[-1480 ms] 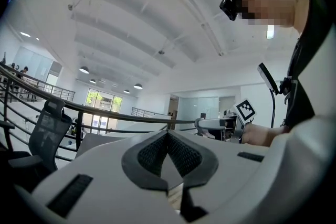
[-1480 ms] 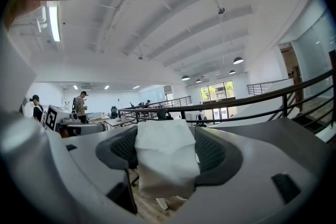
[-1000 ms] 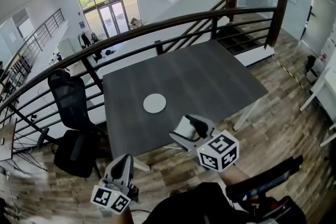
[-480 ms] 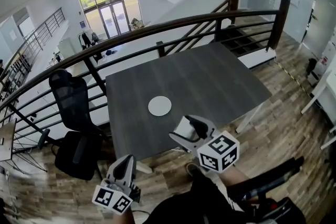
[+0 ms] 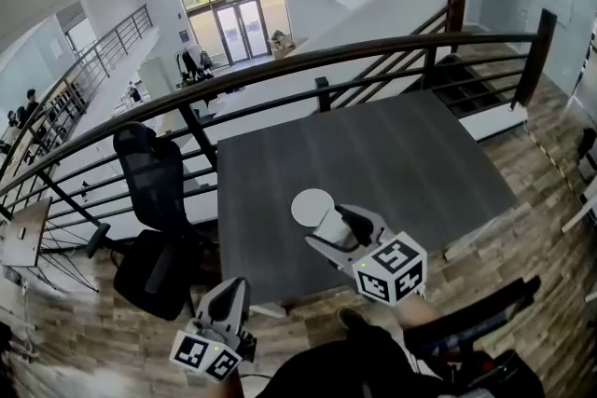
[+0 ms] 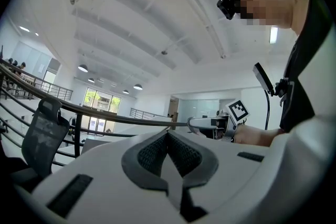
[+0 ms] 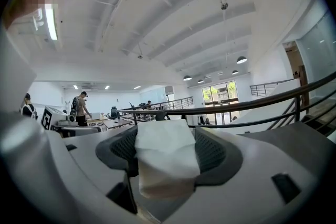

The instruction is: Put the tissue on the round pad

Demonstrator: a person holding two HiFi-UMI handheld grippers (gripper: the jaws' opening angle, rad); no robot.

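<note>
Tissue (image 7: 167, 160): one, white, folded into a thick oblong. You hold it in your right gripper (image 5: 336, 229), whose fingers (image 7: 218, 152) are clenched on its two sides. Its long axis runs along the fingers, and its far end sticks out past their tips, pointing away from you toward the railing (image 5: 373, 51). In the head view the tissue (image 5: 326, 224) sits at the near right edge of the round pad (image 5: 310, 204) and overlaps its rim in the picture. Whether it touches the pad cannot be told.

Round pad: one, pale, flat, lying on the dark grey counter (image 5: 401, 154) near the edge closest to you.

Counter: one, rectangular, bare apart from the pad.

Left gripper (image 5: 229, 292): one, low on your left, off the counter's near edge and well apart from the pad. Its fingers (image 6: 152, 152) are pressed together with nothing between them.

Black office chair (image 5: 149, 177): one, on the wooden floor just left of the counter.
</note>
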